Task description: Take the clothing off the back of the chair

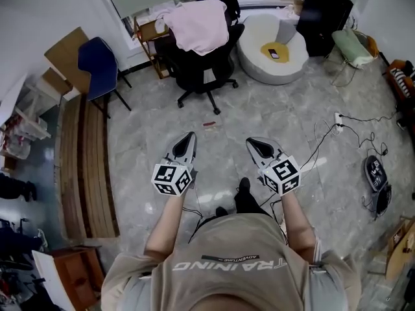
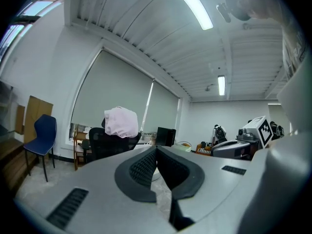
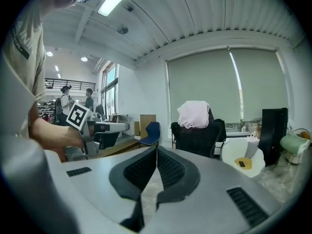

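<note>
Grey tiled floor (image 1: 292,109), cluttered office. The pink garment (image 1: 194,23) hangs over the back of the black office chair (image 1: 206,67), well away. Left tongs (image 1: 189,137) and right tongs (image 1: 251,142) are both pinched together, empty (nothing's done yet, the grab is all ahead).

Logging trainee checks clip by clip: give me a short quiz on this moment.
1. Where is the pink garment? A) on the floor B) draped over the black office chair C) in a gripper
2. True or false: the left gripper and the right gripper are both shut and empty.
3. What colour is the side chair by the wall?
Key: 1 B; 2 true; 3 blue.
</note>
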`<state>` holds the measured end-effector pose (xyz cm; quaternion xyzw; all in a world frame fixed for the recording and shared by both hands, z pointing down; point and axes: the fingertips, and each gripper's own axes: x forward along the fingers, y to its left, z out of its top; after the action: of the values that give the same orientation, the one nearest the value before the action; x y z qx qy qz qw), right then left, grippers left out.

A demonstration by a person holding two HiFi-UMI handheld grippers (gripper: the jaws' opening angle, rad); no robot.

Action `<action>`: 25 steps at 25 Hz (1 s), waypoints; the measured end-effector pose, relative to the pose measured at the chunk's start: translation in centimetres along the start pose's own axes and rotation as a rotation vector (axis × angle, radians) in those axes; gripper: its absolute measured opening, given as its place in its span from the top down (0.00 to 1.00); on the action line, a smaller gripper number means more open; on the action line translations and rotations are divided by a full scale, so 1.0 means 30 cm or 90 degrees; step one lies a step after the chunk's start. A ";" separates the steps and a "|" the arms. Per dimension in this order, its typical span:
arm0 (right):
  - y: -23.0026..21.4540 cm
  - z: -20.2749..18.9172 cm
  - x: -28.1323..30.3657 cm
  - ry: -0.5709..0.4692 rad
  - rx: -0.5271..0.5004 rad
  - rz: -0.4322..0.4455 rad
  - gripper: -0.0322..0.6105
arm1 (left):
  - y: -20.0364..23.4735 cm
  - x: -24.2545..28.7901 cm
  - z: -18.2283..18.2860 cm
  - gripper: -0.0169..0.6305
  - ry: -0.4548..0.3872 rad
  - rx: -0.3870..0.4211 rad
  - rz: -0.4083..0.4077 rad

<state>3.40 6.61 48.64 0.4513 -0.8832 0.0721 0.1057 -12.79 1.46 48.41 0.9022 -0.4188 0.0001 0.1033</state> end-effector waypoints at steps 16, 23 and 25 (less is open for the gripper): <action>-0.505 0.213 0.365 -0.073 -0.022 0.025 0.90 | 0.199 0.466 0.165 0.95 -0.021 0.042 0.055; -0.657 0.215 0.500 -0.053 -0.016 0.071 0.90 | 0.252 0.632 0.167 0.95 -0.026 0.026 0.081; -0.679 0.213 0.533 -0.049 -0.018 0.084 0.90 | 0.265 0.655 0.161 0.95 -0.026 0.024 0.092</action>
<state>10.05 -19.18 47.14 0.3929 -0.9153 0.0490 0.0735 -6.47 -19.29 46.85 0.8712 -0.4848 -0.0027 0.0776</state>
